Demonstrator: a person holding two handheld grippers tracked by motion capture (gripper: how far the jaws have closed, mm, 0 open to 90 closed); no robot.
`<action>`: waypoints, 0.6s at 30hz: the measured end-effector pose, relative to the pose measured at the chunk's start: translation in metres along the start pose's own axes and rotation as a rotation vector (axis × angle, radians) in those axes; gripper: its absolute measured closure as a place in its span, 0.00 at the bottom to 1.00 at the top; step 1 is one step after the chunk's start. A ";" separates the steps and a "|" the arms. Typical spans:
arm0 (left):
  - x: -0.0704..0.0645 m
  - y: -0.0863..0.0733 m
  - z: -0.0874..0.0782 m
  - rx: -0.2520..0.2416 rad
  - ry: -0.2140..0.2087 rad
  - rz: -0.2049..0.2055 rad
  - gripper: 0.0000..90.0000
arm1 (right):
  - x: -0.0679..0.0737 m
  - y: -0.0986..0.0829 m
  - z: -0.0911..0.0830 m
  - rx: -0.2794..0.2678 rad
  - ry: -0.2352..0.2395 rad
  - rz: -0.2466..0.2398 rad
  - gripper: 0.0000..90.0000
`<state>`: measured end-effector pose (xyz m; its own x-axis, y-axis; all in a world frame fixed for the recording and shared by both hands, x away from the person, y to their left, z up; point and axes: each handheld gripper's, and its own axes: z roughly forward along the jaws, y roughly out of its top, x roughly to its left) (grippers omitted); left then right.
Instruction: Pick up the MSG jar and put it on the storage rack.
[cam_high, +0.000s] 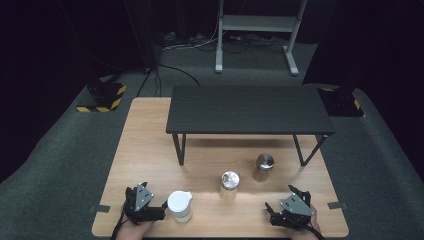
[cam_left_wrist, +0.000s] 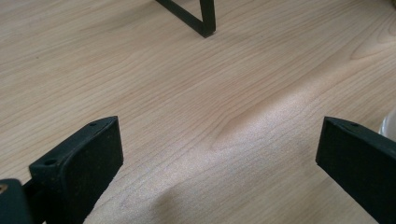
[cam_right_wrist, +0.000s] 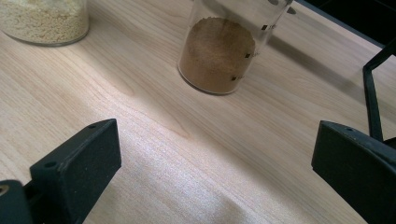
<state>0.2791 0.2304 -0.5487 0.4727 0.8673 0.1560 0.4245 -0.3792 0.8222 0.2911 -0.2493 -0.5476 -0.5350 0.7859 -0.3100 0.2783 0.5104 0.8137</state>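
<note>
Three jars stand on the wooden table (cam_high: 150, 150). A white-lidded jar (cam_high: 180, 205) is at the front left; its edge shows at the right of the left gripper view (cam_left_wrist: 390, 126). Further right stand a metal-lidded jar of pale grains (cam_high: 229, 184) (cam_right_wrist: 44, 21) and, behind it, a jar of brown powder (cam_high: 263, 167) (cam_right_wrist: 218, 56). My left gripper (cam_high: 149, 196) (cam_left_wrist: 219, 154) is open just left of the white-lidded jar, with bare wood between its jaws. Near the front right edge, my right gripper (cam_high: 281, 198) (cam_right_wrist: 215, 154) is open and points at the brown jar, well short of it.
A low black shelf (cam_high: 248, 108) on thin legs spans the back half of the table. One leg (cam_left_wrist: 205, 18) is ahead of the left gripper, another (cam_right_wrist: 371, 93) right of the right gripper. Grey carpet surrounds the table, and a white desk frame (cam_high: 257, 25) stands behind.
</note>
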 end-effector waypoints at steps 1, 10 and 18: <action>0.000 0.000 0.000 0.000 0.001 -0.002 0.01 | 0.000 0.000 0.000 0.000 -0.001 0.000 0.00; 0.000 0.000 -0.001 -0.008 -0.005 -0.005 0.01 | 0.000 0.000 -0.001 -0.006 -0.005 0.006 0.00; 0.003 -0.002 -0.002 -0.015 -0.021 -0.032 0.01 | -0.001 0.000 -0.001 -0.011 -0.003 0.010 0.00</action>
<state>0.2781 0.2343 -0.5483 0.4752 0.8719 0.1180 0.4280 -0.3463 0.8348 0.2904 -0.2504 -0.5473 -0.5297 0.7919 -0.3039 0.2749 0.4992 0.8217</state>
